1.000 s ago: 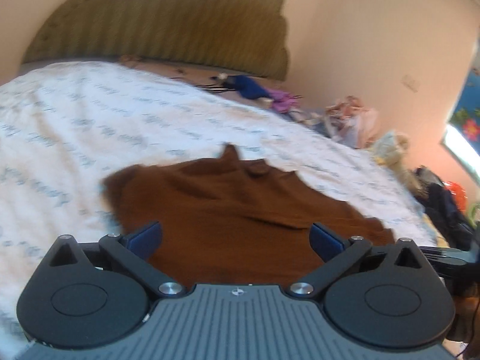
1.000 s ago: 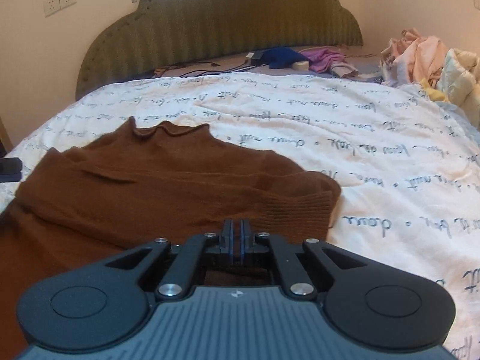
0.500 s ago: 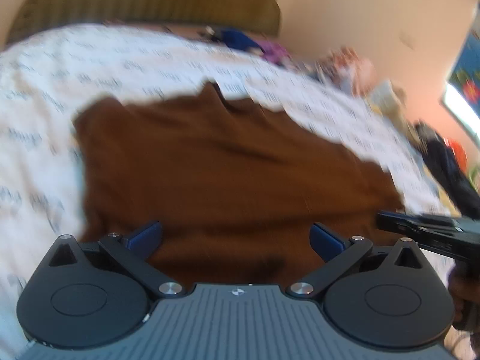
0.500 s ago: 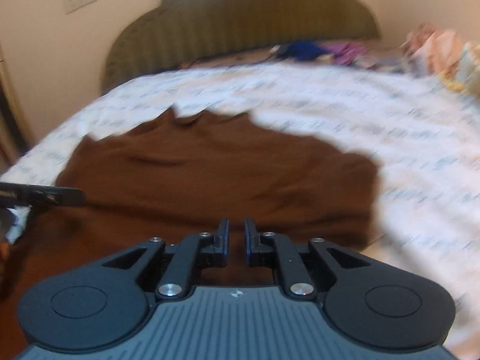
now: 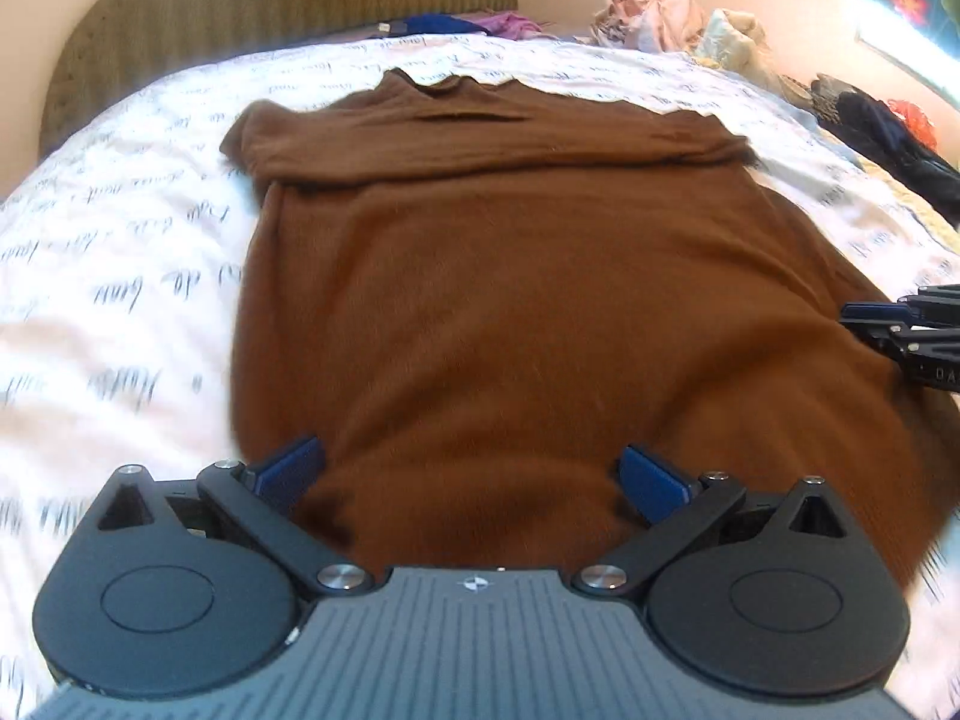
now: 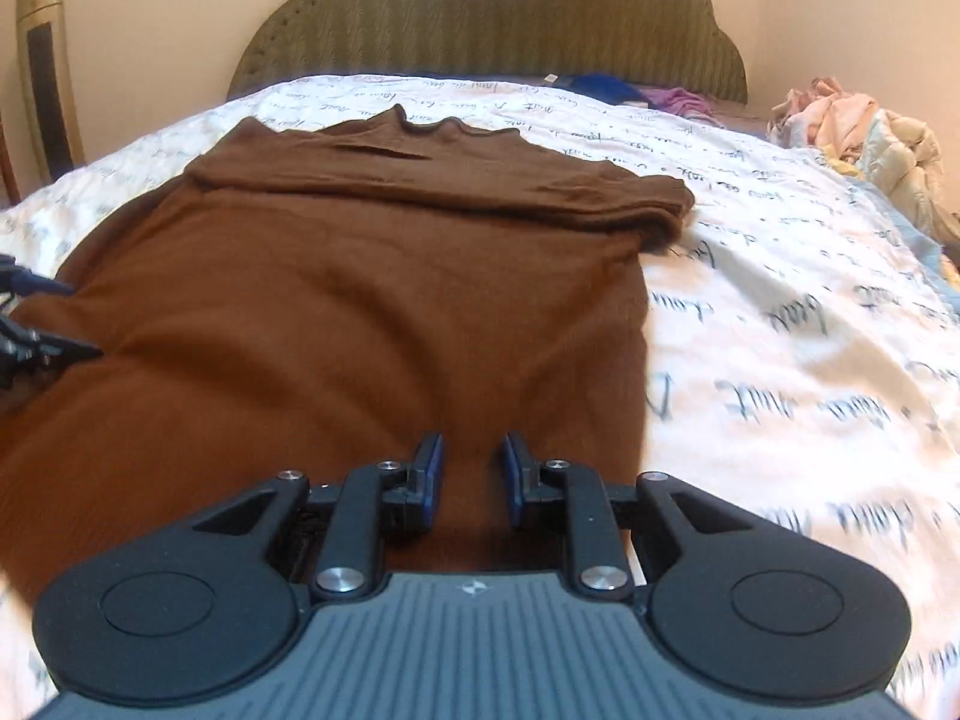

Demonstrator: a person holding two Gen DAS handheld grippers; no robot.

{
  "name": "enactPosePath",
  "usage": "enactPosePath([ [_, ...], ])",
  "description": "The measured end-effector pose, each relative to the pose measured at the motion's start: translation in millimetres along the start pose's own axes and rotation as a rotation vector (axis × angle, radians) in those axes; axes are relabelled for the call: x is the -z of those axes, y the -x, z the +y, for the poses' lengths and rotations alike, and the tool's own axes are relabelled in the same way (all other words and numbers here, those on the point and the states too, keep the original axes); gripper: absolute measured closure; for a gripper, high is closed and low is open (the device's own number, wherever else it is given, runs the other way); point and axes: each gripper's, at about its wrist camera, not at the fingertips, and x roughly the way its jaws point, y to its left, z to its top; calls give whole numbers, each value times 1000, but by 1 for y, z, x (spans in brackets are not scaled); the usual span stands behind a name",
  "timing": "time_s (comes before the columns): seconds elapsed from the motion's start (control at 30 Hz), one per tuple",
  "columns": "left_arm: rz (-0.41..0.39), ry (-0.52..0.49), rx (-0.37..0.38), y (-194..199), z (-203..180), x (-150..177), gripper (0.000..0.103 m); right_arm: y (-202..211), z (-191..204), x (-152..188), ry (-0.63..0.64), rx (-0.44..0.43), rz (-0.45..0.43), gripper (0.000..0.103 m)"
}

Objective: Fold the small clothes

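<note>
Your brown sweater lies flat on the bed's white bedspread with script print, neck toward the green headboard. Both sleeves are folded across the chest, making a thick band just below the collar. The lower body of the sweater spreads toward you, and both views are blurred along the near edge.

Your left tongs stand wide over the hem end of the sweater, with only brown knit showing between the blue pads and nothing gripped. Your right tongs have just been opening and now show a narrow gap. They hover over the sweater near its right edge, and the pads press on nothing.

A heap of pale clothes sits at the far right of the bed, well apart from the sweater.
</note>
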Motion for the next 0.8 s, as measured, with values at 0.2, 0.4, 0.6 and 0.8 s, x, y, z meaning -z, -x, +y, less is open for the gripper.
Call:
enactPosePath([
  [0.2, -99, 130, 165, 39, -2, -27, 0, 24, -5, -21, -78, -50, -36, 28],
  [0.4, 13, 168, 272, -18, -29, -26, 0, -15, 42, -42, -19, -146, 18, 16],
  [0.6, 41, 12, 207, 24, -48, 24, 0, 22, 43, 13, 51, -161, 42, 20],
  [0.8, 42, 31, 300, 61, -45, 37, 0, 53, 29, 14, 53, -193, 82, 21],
])
